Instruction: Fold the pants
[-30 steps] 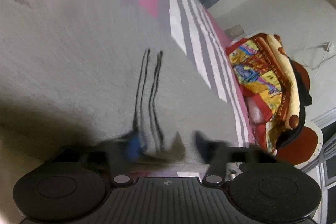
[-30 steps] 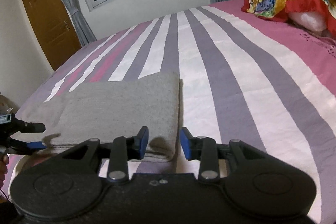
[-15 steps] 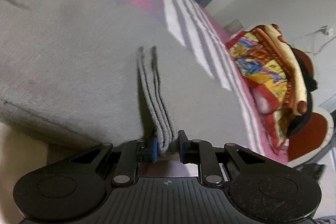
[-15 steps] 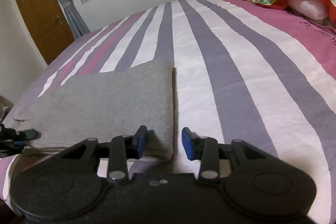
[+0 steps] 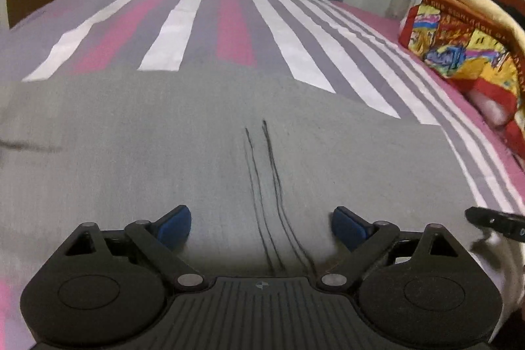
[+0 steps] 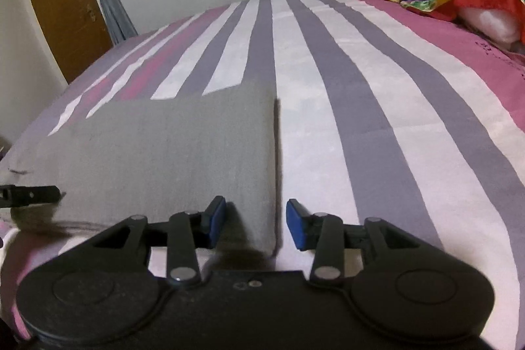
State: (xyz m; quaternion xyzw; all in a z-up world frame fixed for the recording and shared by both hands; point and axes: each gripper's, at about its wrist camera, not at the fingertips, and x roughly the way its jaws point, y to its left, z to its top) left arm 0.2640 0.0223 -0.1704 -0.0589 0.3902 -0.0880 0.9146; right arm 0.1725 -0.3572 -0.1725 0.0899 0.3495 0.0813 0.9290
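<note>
Grey pants (image 6: pixel 170 153) lie folded, seemingly neat, rectangular.

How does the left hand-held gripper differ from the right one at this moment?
The left hand-held gripper stands wide open over the middle of the grey pants, its jaws having just been opening, nothing pinched. The right hand-held gripper is open more narrowly, straddling the pants' right corner without pressing it; the left one has cloth creases between its pads. Both have blue pads and hold nothing.
</note>
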